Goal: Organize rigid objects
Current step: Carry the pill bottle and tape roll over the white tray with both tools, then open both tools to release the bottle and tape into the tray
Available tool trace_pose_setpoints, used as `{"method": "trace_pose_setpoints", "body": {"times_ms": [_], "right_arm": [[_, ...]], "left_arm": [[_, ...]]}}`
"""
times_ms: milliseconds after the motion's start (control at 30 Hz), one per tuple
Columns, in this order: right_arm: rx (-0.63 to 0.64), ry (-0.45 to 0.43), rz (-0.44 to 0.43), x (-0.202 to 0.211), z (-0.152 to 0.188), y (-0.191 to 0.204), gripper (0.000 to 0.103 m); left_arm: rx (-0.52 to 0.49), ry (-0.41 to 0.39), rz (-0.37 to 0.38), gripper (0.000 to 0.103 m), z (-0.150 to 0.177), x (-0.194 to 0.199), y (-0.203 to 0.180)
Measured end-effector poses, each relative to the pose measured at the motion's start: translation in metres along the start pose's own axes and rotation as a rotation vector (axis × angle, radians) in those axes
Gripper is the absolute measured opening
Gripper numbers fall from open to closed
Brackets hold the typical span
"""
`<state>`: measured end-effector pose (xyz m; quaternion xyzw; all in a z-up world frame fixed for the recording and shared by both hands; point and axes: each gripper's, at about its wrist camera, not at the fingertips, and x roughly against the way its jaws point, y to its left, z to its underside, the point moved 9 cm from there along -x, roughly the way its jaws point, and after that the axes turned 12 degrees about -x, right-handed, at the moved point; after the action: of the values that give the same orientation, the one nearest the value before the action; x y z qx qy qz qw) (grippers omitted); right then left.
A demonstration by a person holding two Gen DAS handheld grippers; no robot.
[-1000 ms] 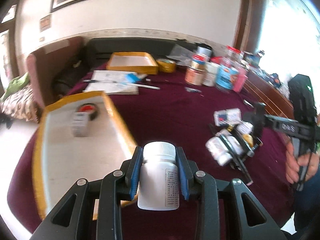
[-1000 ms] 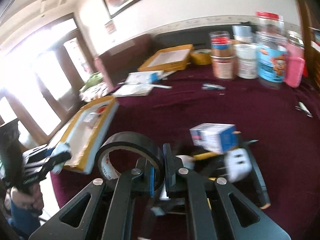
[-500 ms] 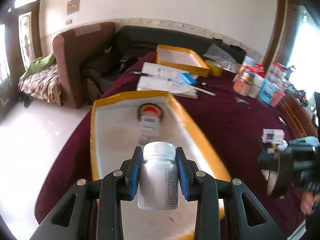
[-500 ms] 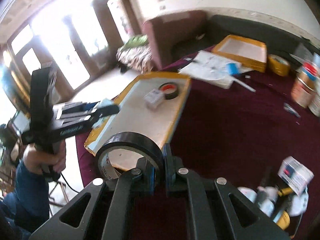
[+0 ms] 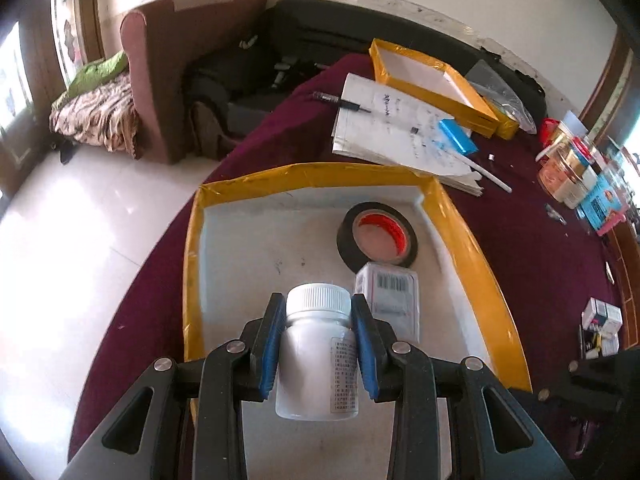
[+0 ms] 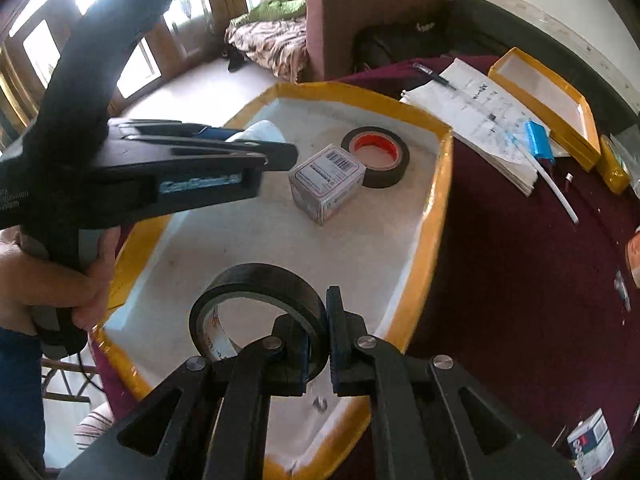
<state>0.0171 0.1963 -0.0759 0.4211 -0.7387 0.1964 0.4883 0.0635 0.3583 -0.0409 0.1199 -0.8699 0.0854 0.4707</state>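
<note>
My left gripper [image 5: 318,344] is shut on a white pill bottle [image 5: 316,364] with a ribbed white cap, held over the near half of the yellow-rimmed white tray [image 5: 192,264]. In that tray lie a black tape roll with a red core [image 5: 378,236] and a small white barcode box [image 5: 390,300]. My right gripper [image 6: 320,344] is shut on the wall of a black tape roll [image 6: 256,300], held above the tray's near end [image 6: 436,200]. The right wrist view also shows the left gripper [image 6: 276,152] from the side, a hand [image 6: 60,280] around its handle, with the bottle [image 6: 262,130] mostly hidden.
A second yellow tray [image 5: 432,80], papers [image 5: 400,132] with a pen, a blue box [image 5: 458,136] and a white stick lie beyond on the maroon tablecloth [image 5: 540,248]. Jars and cans [image 5: 576,172] crowd the far right. Small boxes [image 5: 600,320] sit near the right edge. An armchair [image 5: 168,80] stands behind.
Both grippers have swung left, from over the cluttered maroon cloth to above the large yellow tray, and come lower. The bottle and the tape roll stay gripped throughout.
</note>
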Motion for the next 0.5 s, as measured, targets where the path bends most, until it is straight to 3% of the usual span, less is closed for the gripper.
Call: {"method": "trace_pose_setpoints", "body": {"times_ms": [367,500], "right_arm": [[-0.014,0.056,0.06,-0.044,-0.021,-0.009,0.007],[-0.027,0.038,0.064,-0.045,-0.026,-0.012,0.008]], "left_arm": [[0.024,0.019,0.002,0.035,-0.008,-0.02,0.004],[0.021,0.005,0.012,0.035,-0.01,-0.018,0.003]]}}
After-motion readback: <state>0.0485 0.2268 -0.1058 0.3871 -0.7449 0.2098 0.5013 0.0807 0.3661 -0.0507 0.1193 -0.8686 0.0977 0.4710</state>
